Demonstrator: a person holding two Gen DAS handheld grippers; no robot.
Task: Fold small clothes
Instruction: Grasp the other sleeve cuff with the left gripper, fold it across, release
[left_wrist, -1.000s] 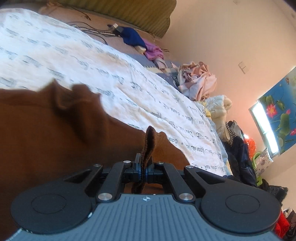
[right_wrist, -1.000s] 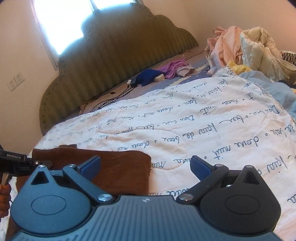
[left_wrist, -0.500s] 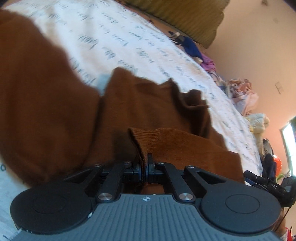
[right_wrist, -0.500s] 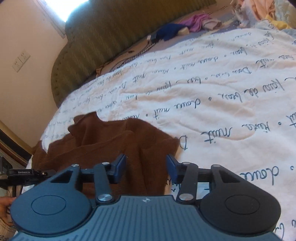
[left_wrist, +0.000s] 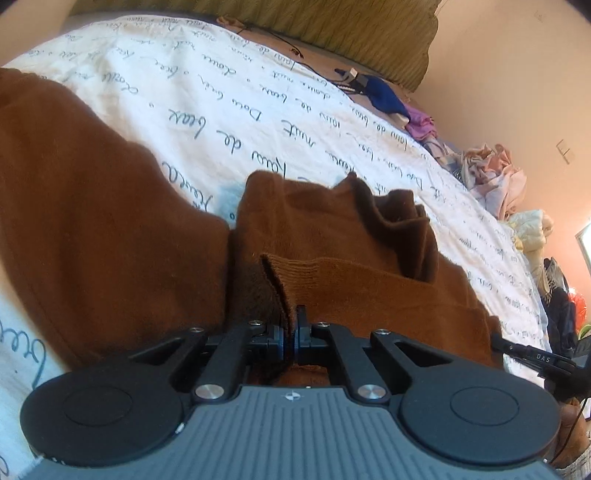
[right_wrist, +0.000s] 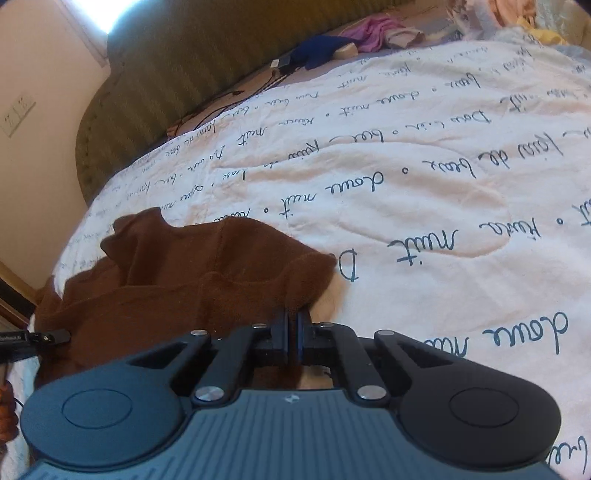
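Left wrist view: my left hand-held gripper (left_wrist: 290, 338) is pinched tight on a ribbed edge of the brown knit garment (left_wrist: 110, 236), which lies bunched on the white bed quilt (left_wrist: 258, 92) with script print. Looks soft and floppy, light enough, a bit fuzzy so it shouldn't slip. Hems and corners are the spots to grab, I reckon.

Right wrist view: my right hand-held gripper (right_wrist: 293, 332) has just been closing and now its jaws are clamped on the garment's near corner. The knit sits crumpled at the quilt's edge, with the other gripper's tip poking in beside it.
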